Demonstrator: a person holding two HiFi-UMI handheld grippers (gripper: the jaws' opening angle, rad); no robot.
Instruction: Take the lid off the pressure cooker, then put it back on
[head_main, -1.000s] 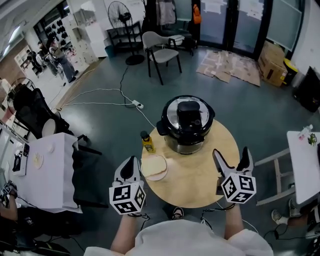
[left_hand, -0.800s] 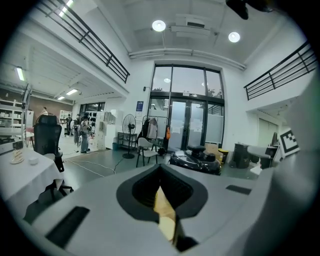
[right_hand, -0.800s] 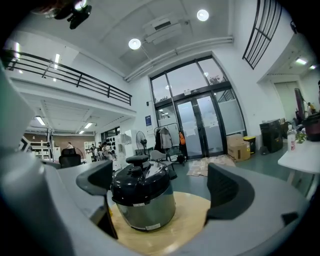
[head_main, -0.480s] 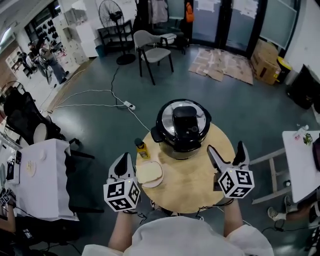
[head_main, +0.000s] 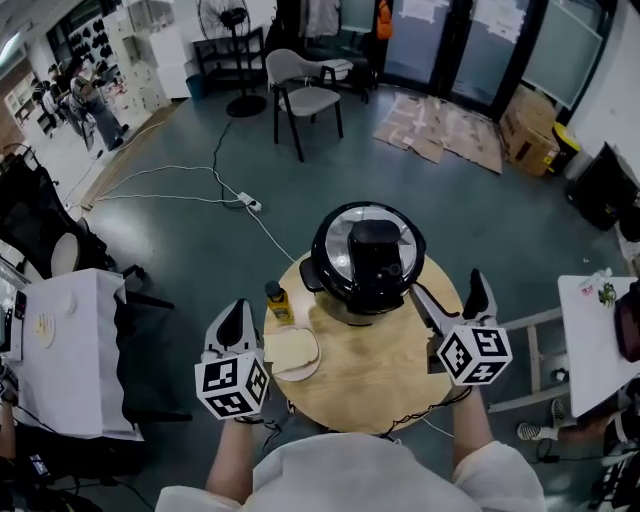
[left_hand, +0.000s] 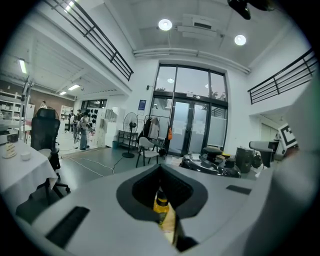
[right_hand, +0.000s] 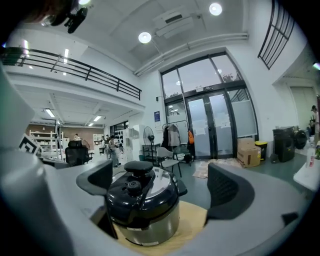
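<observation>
We see the round table (head_main: 370, 375) carrying the cooker (right_hand: 145, 220) upright at its far edge, lid (head_main: 338, 232) on, with its black handle (head_main: 375, 250) running near-to-far. Our right tool (head_main: 447, 292), jaws wide apart, is just right of the cooker and clear of it. Our left tool (head_main: 235, 312), jaws together, hangs beside the table's left edge.

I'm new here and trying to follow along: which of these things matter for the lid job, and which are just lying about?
For the job:
cooker
lid
right tongs, open
left tongs, shut
table

Lying about:
bottle
plate
chair
cardboard
</observation>
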